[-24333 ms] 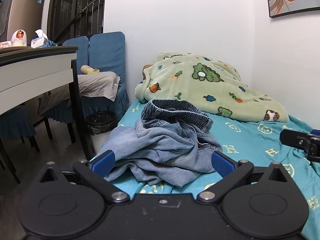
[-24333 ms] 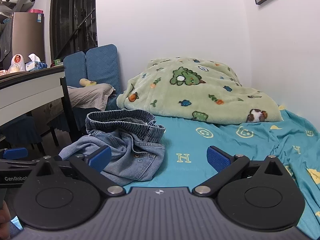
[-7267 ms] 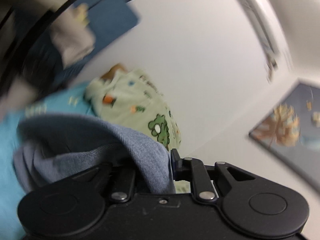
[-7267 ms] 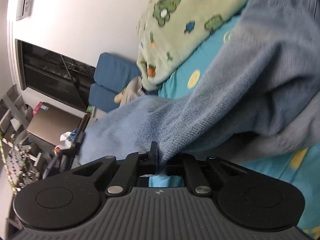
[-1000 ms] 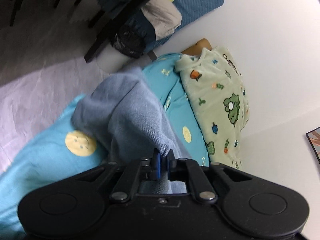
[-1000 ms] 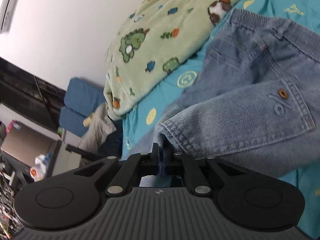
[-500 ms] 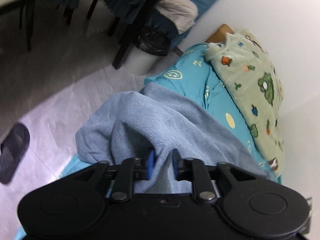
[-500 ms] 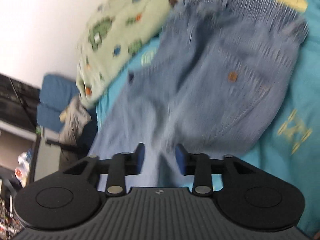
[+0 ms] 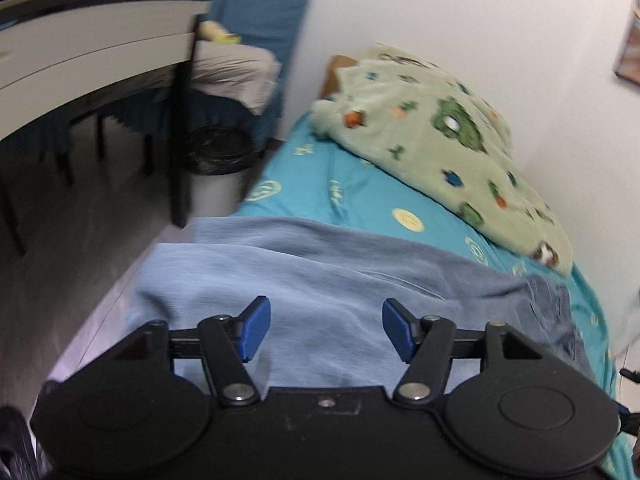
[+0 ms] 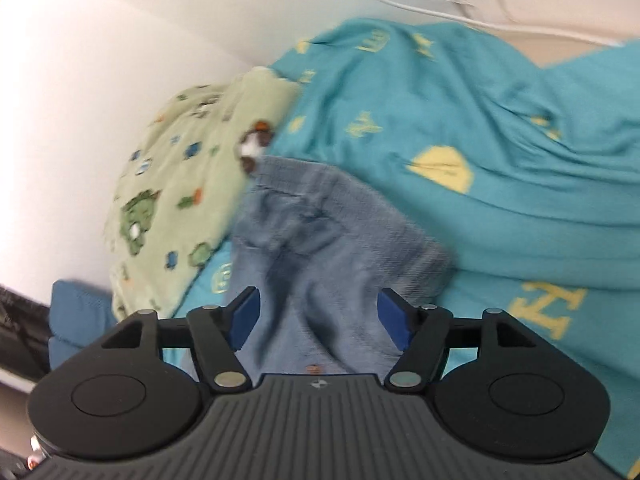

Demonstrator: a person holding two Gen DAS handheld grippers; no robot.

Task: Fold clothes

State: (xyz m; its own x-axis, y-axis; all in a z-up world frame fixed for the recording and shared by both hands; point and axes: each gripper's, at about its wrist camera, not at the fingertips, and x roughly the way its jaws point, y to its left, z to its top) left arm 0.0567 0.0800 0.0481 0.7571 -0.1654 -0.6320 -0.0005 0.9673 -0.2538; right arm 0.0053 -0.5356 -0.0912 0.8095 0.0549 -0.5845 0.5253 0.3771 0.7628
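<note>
A pair of light blue jeans (image 9: pixel 304 276) lies spread across the teal bedsheet (image 9: pixel 360 196), its legs reaching the bed's left edge. My left gripper (image 9: pixel 326 330) is open and empty just above the legs. In the right wrist view the jeans' elastic waistband end (image 10: pixel 336 216) lies beside the green blanket. My right gripper (image 10: pixel 318 318) is open and empty above it. The view is blurred.
A green cartoon-print blanket (image 9: pixel 440 132) is heaped at the bed's far end against the white wall. A dark table (image 9: pixel 92 36), blue chairs (image 9: pixel 260 8) and a black bin (image 9: pixel 218 152) stand left of the bed. The floor (image 9: pixel 80 240) lies left.
Both grippers were shut on the jeans a second ago; both have opened and let go. The jeans now lie flat on the bed, and both grippers have drawn back.
</note>
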